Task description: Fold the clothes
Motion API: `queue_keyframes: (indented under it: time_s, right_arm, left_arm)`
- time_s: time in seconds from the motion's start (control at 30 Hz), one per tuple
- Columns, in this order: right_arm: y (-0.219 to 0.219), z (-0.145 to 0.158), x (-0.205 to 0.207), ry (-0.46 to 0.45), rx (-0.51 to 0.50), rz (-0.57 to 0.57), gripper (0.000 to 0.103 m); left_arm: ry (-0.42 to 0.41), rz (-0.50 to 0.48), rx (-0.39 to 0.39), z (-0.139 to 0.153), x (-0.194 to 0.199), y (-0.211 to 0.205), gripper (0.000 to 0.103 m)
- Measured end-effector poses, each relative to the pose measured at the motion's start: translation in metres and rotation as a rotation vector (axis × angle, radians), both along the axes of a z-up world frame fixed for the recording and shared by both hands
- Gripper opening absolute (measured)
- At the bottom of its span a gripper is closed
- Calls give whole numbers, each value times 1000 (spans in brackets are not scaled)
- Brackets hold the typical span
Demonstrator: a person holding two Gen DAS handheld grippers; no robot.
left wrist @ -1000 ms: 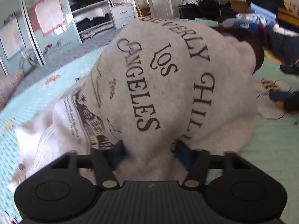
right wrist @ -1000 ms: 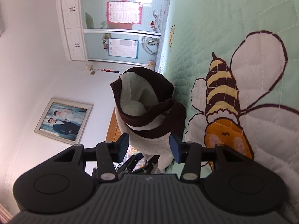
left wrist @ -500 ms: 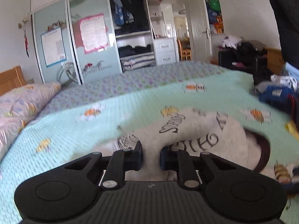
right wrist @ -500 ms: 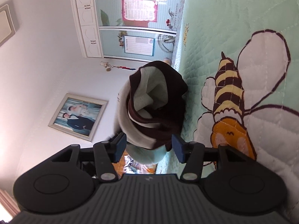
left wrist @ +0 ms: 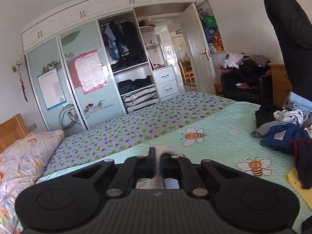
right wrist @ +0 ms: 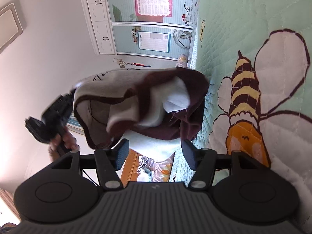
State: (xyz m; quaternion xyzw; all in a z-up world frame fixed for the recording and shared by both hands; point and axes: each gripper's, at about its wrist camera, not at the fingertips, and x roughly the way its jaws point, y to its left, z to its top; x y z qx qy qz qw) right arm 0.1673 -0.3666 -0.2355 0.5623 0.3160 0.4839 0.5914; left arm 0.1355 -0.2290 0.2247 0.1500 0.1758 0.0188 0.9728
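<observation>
Two grippers are at work, and only one has cloth. Your left gripper (left wrist: 157,162) is clamped tight on a fold of the grey sweatshirt (right wrist: 124,95) — a white tuft of it sticks up between the pads in the left wrist view — and it holds that part lifted above the mint bee-print quilt (left wrist: 224,136). Your right gripper (right wrist: 156,154) is opening; the dark maroon collar (right wrist: 193,101) and the pale lining hang just ahead of its pads, and I judge that nothing is pinched there.

The sweatshirt is bunched, hanging from the left grip near the quilt's near edge, with its printed lettering just showing at the top of the bundle in the right wrist view. To fold it well you need it flat first, so don't fold from this heap. Take a second hold with the right gripper on the garment's edge well apart from the left grip — hem or shoulder rather than the loose collar — then draw the two holds apart until the cloth hangs as one sheet.

Lay it down toward the quilt's middle, away from the pile of clothes (left wrist: 282,134) at the right edge. Keep the left pads shut until the cloth rests on the quilt, or the fleece may slip out
</observation>
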Motion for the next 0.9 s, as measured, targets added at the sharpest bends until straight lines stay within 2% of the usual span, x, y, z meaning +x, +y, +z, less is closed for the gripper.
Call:
queue_keyframes:
  time_s: [0.17,0.27,0.33,0.43,0.53,0.67,0.7,0.8,0.9]
  right_arm:
    - [-2,0,0,2,10,9,64]
    - [-4,1,0,2,15,15,65]
    - [-5,1,-1,4,18,19,66]
    - [-6,1,-1,10,22,25,66]
    - [-8,2,-1,17,28,27,66]
    - [-8,1,-3,27,33,28,68]
    - [-8,1,-3,28,34,28,68]
    - [-6,2,-4,27,36,27,68]
    - [-5,1,-5,24,35,24,68]
  left_arm:
    - [-6,28,41,15,23,-32,4]
    - [-48,57,70,37,37,-43,3]
    - [-93,105,88,59,47,-43,4]
    - [-175,239,92,96,61,-29,4]
    - [-295,369,106,130,52,-17,4]
    - [-380,400,158,149,20,-33,4]
    - [-353,374,168,145,15,-41,4]
    - [-201,246,176,120,5,-68,5]
    - [30,154,198,60,12,-91,12]
